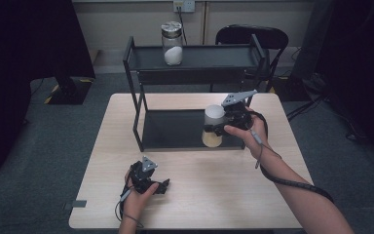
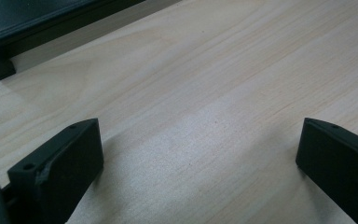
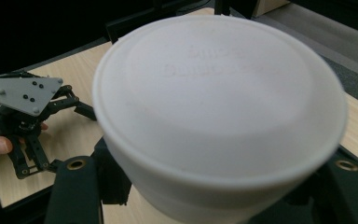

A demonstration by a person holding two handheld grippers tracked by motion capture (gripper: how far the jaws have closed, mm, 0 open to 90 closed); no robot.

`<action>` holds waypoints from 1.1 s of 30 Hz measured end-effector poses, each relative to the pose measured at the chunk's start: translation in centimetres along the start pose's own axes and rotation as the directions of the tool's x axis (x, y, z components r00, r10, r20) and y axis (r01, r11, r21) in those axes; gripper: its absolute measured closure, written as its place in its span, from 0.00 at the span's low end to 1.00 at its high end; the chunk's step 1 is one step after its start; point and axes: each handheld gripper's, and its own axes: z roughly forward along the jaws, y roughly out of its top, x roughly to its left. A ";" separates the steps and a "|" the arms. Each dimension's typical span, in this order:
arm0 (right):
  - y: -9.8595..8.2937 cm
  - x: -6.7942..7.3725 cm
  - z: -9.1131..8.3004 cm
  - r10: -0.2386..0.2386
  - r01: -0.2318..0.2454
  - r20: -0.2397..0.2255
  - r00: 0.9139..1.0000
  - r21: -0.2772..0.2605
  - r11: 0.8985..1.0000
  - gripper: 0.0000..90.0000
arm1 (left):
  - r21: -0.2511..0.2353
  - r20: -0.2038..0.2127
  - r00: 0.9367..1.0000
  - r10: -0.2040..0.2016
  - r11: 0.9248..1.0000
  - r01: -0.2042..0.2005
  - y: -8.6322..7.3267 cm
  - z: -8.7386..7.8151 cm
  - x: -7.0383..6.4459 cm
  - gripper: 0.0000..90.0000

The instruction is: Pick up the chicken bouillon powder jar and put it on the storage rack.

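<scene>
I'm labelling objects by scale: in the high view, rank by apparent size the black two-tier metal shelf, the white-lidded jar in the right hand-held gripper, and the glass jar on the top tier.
1. Black two-tier metal shelf
2. White-lidded jar; being nearer may inflate it
3. Glass jar

I sit at a pale wooden table [image 1: 190,195] with a light grain, its top evenly lit from above. It stands on a grey carpeted floor [image 1: 44,146]. Beyond the table, a black chair [image 1: 252,36] is pushed up near the far wall [image 1: 126,19], which is beige and panelled, with a white power socket [image 1: 183,6] set in it and a dark cord hanging down from the socket. To my left a dark upright panel rests on a black base [image 1: 68,90], with yellow-and-black tape marks on the floor beside it. To my right the room falls into deep shadow, and loose black cables [image 1: 307,105] lie across the carpet there.
</scene>
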 end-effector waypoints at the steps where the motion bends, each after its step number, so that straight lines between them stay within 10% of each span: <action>1: 0.3 0.0 -0.1 -0.001 0.001 0.000 1.000 0.000 1.000 0.39 | 0.000 0.000 1.000 0.000 1.000 0.000 0.0 0.0 0.0 0.00; 33: 7.8 0.4 -2.9 -0.057 0.057 0.020 0.998 0.001 0.998 0.39 | -0.001 0.000 1.000 -0.004 1.000 0.004 0.0 0.0 0.0 0.00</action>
